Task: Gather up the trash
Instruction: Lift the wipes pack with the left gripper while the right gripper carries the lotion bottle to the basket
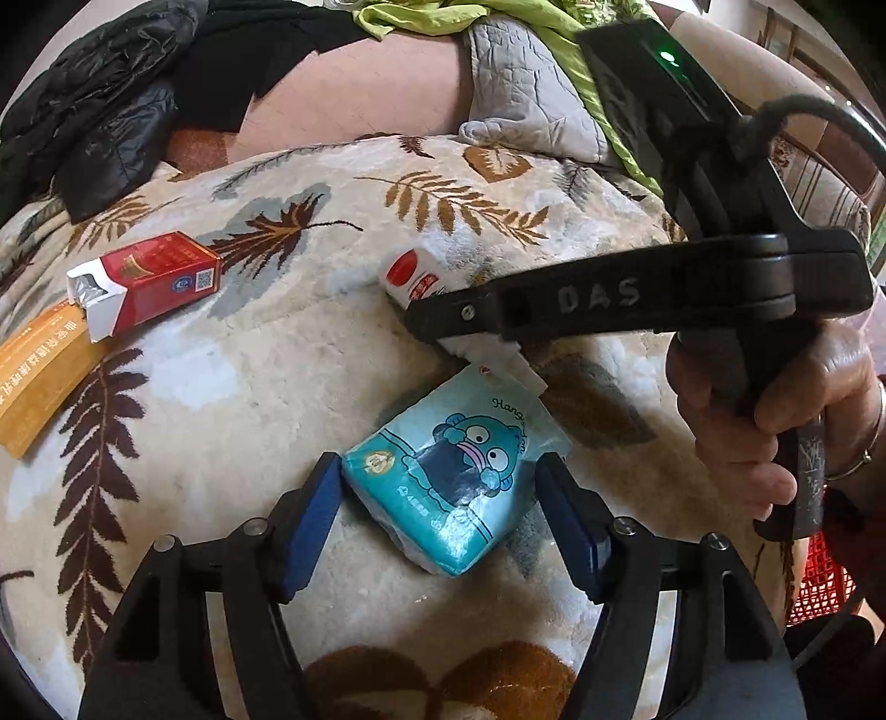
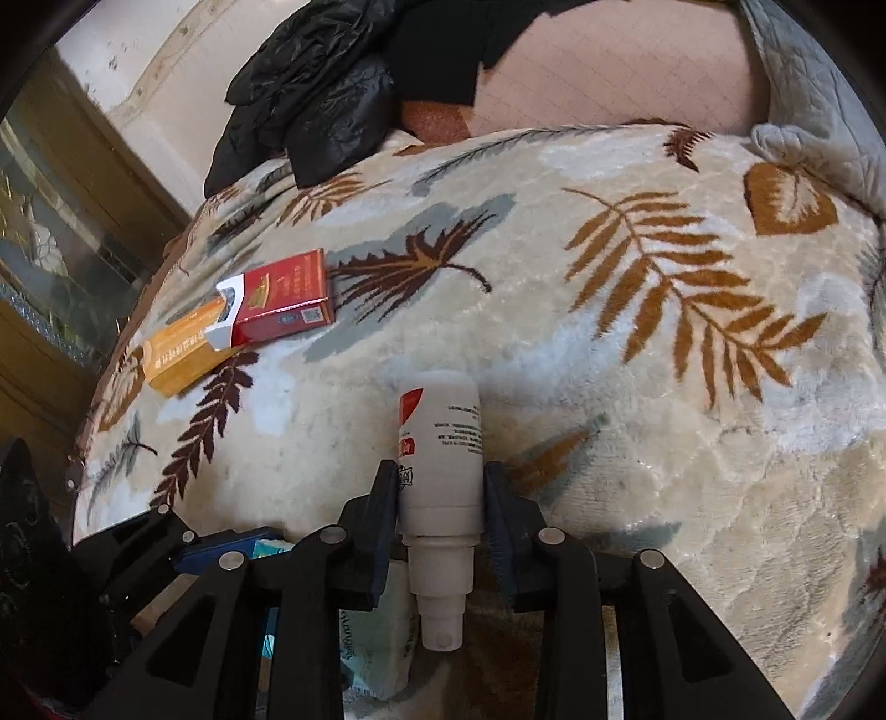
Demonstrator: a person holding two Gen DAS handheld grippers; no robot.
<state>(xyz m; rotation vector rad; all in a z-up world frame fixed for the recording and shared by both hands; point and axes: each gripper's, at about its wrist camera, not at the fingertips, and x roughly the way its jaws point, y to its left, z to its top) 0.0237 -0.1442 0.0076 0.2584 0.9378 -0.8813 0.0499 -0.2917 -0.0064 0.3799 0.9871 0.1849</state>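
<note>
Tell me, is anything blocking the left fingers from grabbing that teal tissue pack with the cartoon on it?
Nothing visible does. The teal cartoon tissue pack lies on the leaf-patterned fleece blanket, already between the open left gripper's blue fingers. The right gripper, closed on a white spray bottle, works just beyond it.

A plush cream blanket (image 2: 637,421) printed with brown, orange and grey leaves covers the bed. At its far edge lie a crumpled black jacket (image 2: 310,94), a grey quilted cloth (image 1: 526,94) and a lime-green fabric (image 1: 421,16), with pink bedding (image 2: 620,66) behind them. A red plastic basket (image 1: 819,587) shows at the right margin of the left wrist view.
</note>
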